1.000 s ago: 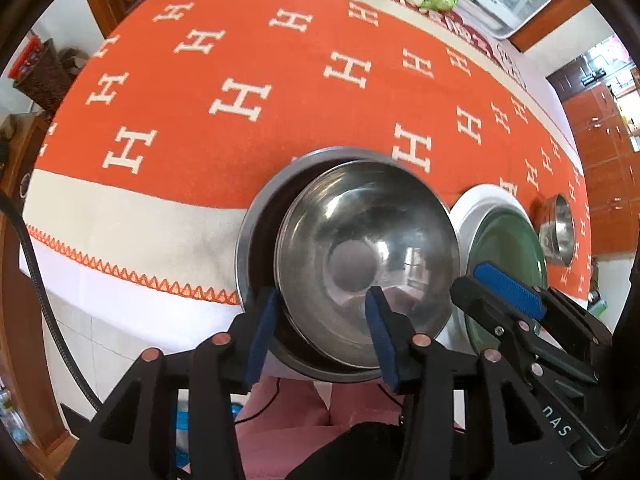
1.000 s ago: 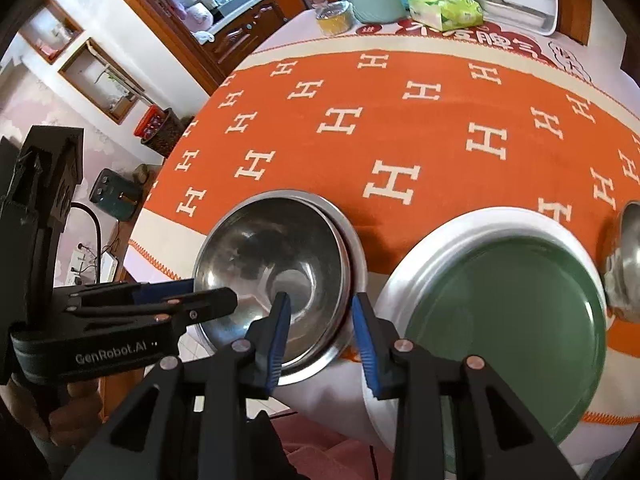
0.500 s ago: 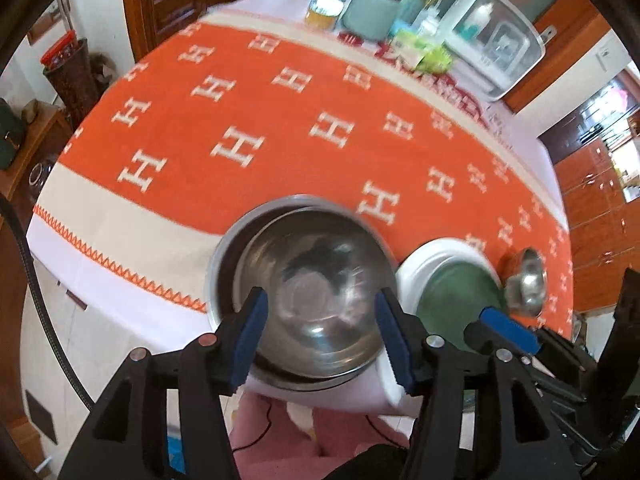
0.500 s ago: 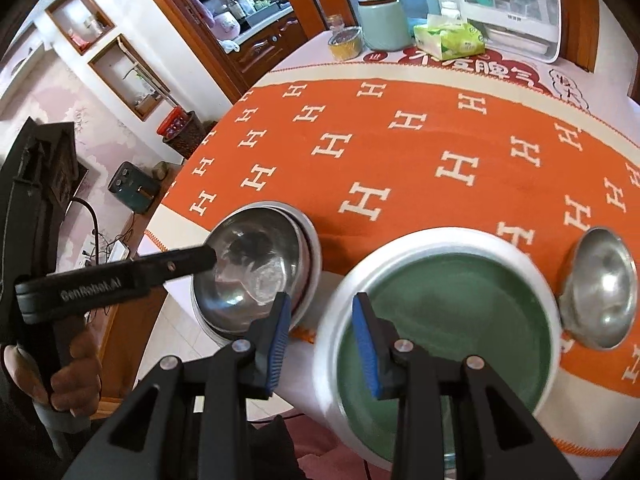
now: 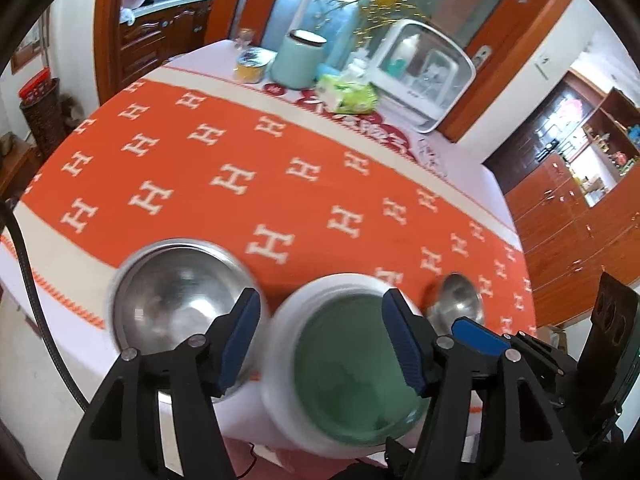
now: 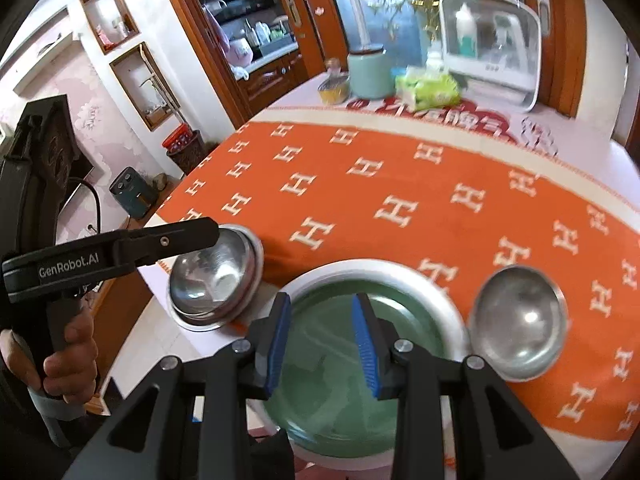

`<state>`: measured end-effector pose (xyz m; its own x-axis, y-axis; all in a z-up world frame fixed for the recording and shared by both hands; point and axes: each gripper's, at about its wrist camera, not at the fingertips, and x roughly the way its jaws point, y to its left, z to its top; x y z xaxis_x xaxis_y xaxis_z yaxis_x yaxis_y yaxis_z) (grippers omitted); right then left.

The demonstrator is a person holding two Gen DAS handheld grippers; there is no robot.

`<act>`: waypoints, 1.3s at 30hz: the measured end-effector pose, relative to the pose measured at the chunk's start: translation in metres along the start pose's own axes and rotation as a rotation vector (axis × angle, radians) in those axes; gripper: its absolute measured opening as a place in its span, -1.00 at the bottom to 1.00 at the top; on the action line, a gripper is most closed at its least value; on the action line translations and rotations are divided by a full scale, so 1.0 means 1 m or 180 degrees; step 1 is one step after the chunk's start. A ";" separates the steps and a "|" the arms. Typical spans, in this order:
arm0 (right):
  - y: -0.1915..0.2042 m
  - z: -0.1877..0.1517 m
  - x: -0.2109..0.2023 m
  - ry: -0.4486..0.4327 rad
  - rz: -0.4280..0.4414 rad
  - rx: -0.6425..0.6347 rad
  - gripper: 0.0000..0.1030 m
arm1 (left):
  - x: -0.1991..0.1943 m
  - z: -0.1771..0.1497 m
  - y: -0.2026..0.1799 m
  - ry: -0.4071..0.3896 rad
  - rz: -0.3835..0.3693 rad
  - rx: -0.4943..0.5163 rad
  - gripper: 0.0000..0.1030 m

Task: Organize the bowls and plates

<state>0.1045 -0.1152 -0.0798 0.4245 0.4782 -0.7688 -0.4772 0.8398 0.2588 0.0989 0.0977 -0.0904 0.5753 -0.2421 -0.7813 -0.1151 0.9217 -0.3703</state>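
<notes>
Left gripper (image 5: 320,334) fingers had just been opening, nothing between them; right gripper (image 6: 322,338) fingers apart and empty. Green plate (image 6: 332,332) lay flat past both, nested bowls (image 6: 212,276) mouth-up to their left.

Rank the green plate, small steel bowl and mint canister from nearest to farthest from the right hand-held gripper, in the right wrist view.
1. Green plate, directly beneath the right hand-held gripper.
2. Small steel bowl, to the right.
3. Mint canister, far table edge.

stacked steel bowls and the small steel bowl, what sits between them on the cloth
The green plate with the white rim lies between the stacked steel bowls and the small steel bowl, seen best in the right wrist view.
</notes>
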 end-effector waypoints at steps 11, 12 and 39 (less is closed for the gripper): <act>-0.056 -0.014 -0.030 -0.0147 -0.0198 -0.0226 -0.37 | 0.032 -0.012 -0.076 -0.0035 -0.0213 0.0144 0.28; -0.061 -0.015 -0.031 -0.0146 -0.0209 -0.0231 -0.37 | 0.036 -0.013 -0.083 -0.0030 -0.0230 0.0153 0.28; -0.197 -0.024 0.000 0.0361 -0.0096 0.0400 -0.19 | 0.166 -0.005 -0.179 0.0922 0.0053 0.0619 0.44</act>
<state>0.1798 -0.2863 -0.1450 0.3442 0.4262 -0.8366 -0.3627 0.8822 0.3002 0.2112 -0.1085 -0.1561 0.3177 -0.2768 -0.9069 0.0499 0.9600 -0.2755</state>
